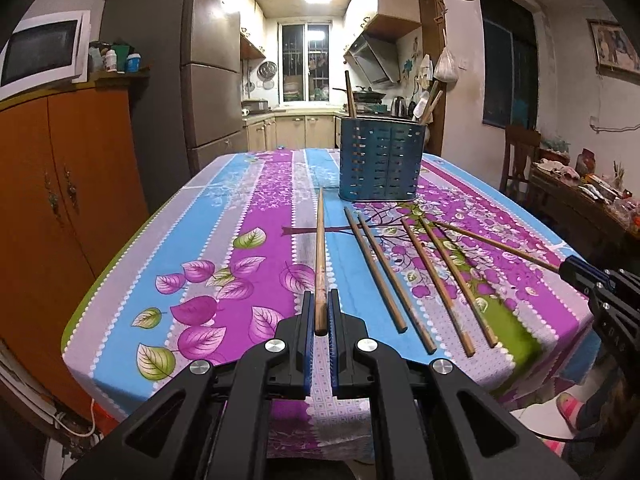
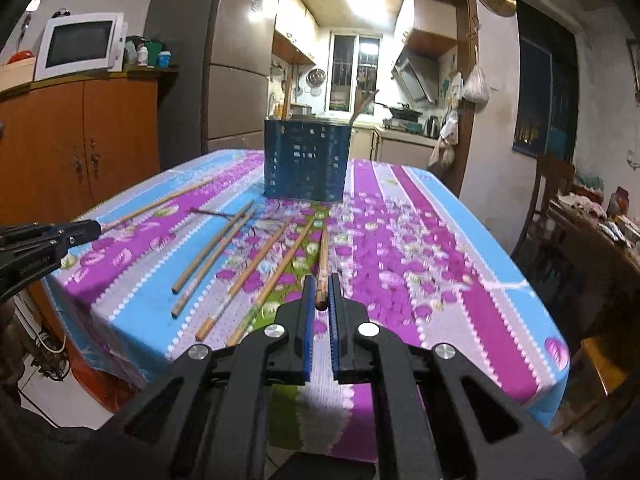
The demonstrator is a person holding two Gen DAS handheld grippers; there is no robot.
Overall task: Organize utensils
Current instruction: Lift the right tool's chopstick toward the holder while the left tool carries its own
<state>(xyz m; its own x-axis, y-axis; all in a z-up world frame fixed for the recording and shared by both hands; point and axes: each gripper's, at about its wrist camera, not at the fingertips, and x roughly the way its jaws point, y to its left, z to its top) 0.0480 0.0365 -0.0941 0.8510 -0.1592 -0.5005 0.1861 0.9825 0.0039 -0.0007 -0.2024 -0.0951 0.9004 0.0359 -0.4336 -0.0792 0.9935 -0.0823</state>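
My left gripper [image 1: 321, 312] is shut on the near end of a brown chopstick [image 1: 320, 256] that points toward the blue perforated utensil holder [image 1: 380, 160]. My right gripper [image 2: 321, 296] is shut on the end of another chopstick [image 2: 322, 264]; it also shows in the left wrist view [image 1: 496, 246], held at the right edge by the right gripper [image 1: 576, 270]. Several loose chopsticks [image 1: 380, 272] lie on the floral tablecloth between the two; they also show in the right wrist view [image 2: 240, 264]. The holder [image 2: 306, 160] has a few chopsticks standing in it.
The table [image 1: 200, 240] has a purple and blue floral cloth. An orange cabinet [image 1: 60, 200] with a microwave stands to the left, a grey fridge [image 1: 208, 80] behind. A wooden chair and cluttered side table [image 2: 592, 232] stand to the right.
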